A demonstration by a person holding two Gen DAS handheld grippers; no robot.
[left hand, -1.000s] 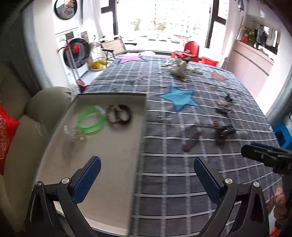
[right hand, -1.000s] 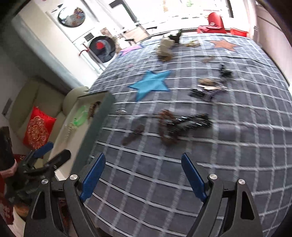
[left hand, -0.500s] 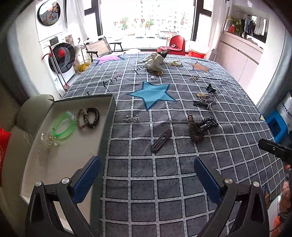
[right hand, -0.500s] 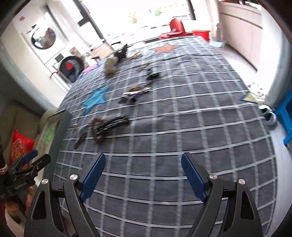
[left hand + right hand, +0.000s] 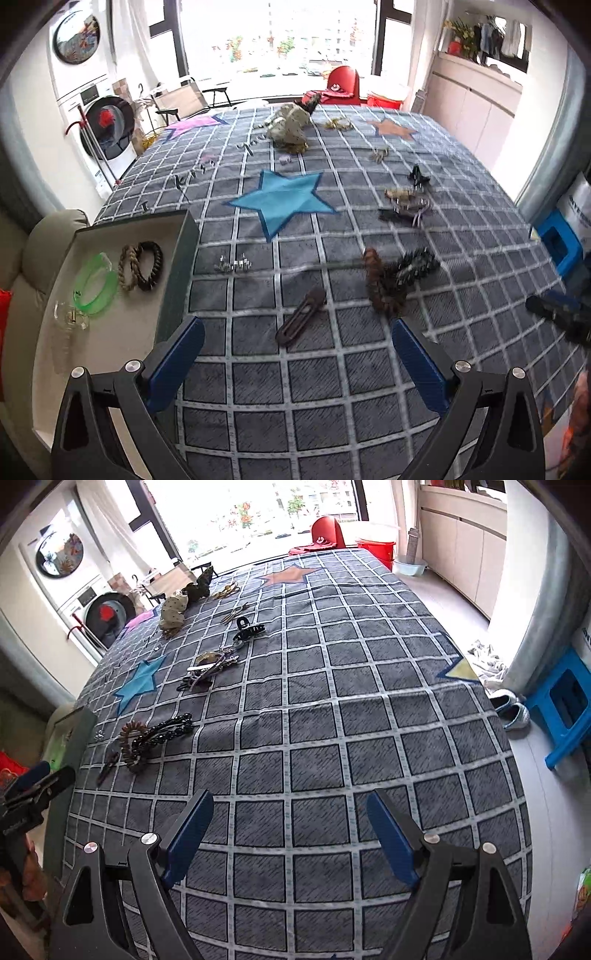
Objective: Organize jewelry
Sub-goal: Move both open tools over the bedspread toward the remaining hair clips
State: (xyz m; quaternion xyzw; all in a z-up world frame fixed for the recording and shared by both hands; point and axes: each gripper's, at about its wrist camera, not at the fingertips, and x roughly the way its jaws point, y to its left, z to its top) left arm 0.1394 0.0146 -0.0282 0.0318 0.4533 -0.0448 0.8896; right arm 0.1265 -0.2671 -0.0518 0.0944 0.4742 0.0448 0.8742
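Now | left gripper (image 5: pixel 295 354): fingers apart, empty | right gripper (image 5: pixel 290 830): fingers apart, empty | tray (image 5: pixel 177 266): green bangle (image 5: pixel 94 284), braided bands (image 5: pixel 142 266) inside | brown clip (image 5: pixel 301 321), dark scrunchie (image 5: pixel 380 288): on checked cloth (image 5: pixel 332 369), right of tray

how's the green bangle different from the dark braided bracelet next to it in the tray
The green bangle is translucent bright green with a smooth band; the dark braided bracelet is opaque, near black and plaited like rope. The green bangle looks the wider ring and lies nearer the camera; the dark braided bracelet sits farther back. Both are rings lying flat in the tray.
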